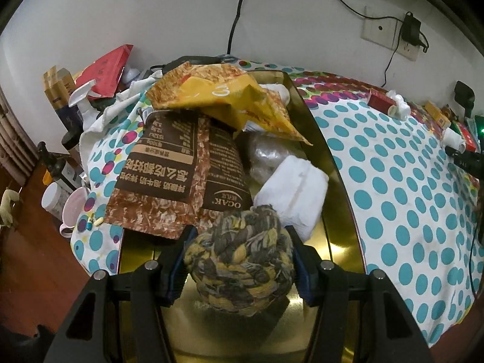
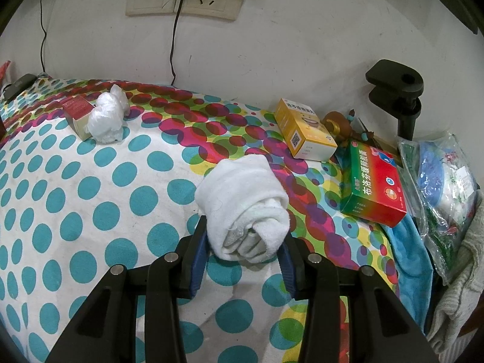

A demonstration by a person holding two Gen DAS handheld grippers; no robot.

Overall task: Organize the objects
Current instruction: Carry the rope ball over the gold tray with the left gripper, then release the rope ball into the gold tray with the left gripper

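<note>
Left wrist view: left gripper (image 1: 239, 260) squeezing rope ball (image 1: 242, 257) between both fingers, just above gold tin (image 1: 329, 178), snack bags past the fingertips. Right gripper (image 2: 245, 242) pinching rolled white towel (image 2: 242, 202), long way pointing forward past the fingertips.

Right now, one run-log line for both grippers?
left gripper: shut on rope ball, over gold tin | right gripper: shut on rolled towel, on spotted cloth
</note>
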